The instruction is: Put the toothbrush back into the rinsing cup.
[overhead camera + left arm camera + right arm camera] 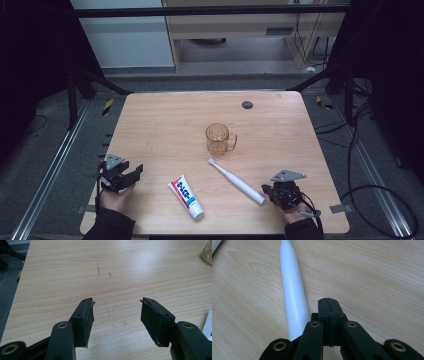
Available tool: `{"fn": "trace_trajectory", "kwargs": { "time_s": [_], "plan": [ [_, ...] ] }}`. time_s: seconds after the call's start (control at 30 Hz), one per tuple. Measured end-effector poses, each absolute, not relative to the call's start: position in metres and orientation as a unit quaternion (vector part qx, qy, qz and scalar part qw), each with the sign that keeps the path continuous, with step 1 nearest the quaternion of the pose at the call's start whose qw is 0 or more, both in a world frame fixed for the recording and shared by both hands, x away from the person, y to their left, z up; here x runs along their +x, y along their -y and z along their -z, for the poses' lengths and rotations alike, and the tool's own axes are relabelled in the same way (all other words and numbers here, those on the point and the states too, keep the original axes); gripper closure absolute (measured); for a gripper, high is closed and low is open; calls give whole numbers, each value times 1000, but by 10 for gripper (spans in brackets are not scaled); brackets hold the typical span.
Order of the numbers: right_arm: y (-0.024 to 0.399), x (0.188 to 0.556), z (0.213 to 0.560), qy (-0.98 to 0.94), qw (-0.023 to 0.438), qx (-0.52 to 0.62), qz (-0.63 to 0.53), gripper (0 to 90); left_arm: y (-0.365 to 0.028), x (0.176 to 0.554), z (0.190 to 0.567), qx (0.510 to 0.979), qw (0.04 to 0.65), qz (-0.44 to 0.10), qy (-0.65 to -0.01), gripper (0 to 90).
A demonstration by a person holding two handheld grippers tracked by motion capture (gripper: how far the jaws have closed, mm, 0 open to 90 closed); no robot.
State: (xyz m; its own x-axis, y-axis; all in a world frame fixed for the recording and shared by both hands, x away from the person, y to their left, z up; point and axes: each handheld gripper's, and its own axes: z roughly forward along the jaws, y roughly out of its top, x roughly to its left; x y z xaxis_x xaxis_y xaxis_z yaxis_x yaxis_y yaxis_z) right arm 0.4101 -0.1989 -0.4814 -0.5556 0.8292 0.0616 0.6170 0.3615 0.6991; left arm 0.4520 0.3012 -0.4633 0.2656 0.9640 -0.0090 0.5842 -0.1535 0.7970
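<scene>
At the table's six o'clock edge we wait, nothing begun: left gripper [134, 174] open and empty, right gripper [265, 190] closed on nothing beside the untouched toothbrush [236, 180], with toothpaste [186, 197] and cup [218, 138] unmoved.

white toothbrush [237, 181], amber mug [219, 139]

Toothbrush [237, 181] between toothpaste tube [186, 197] and right gripper [270, 192]

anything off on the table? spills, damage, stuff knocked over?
Nothing serious. The mug stands upright and looks empty; the toothbrush and toothpaste lie flat, no spills. One oddity: the left gripper pads look frayed at the tips. A few faint scuffs mark the table.
</scene>
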Motion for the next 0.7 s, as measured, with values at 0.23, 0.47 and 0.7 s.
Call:
{"fn": "trace_trajectory", "kwargs": {
  "time_s": [0.23,0.47,0.7],
  "plan": [
    [199,409,479,-810,158,443,-349,900,-301,452,464,712,356,-266,-544,425],
    [203,416,465,-799,175,446,-364,844,-300,454,465,714,354,-266,-542,422],
    [201,426,450,-790,188,446,-377,759,-300,455,466,716,353,-264,-541,421]
  ]
}}
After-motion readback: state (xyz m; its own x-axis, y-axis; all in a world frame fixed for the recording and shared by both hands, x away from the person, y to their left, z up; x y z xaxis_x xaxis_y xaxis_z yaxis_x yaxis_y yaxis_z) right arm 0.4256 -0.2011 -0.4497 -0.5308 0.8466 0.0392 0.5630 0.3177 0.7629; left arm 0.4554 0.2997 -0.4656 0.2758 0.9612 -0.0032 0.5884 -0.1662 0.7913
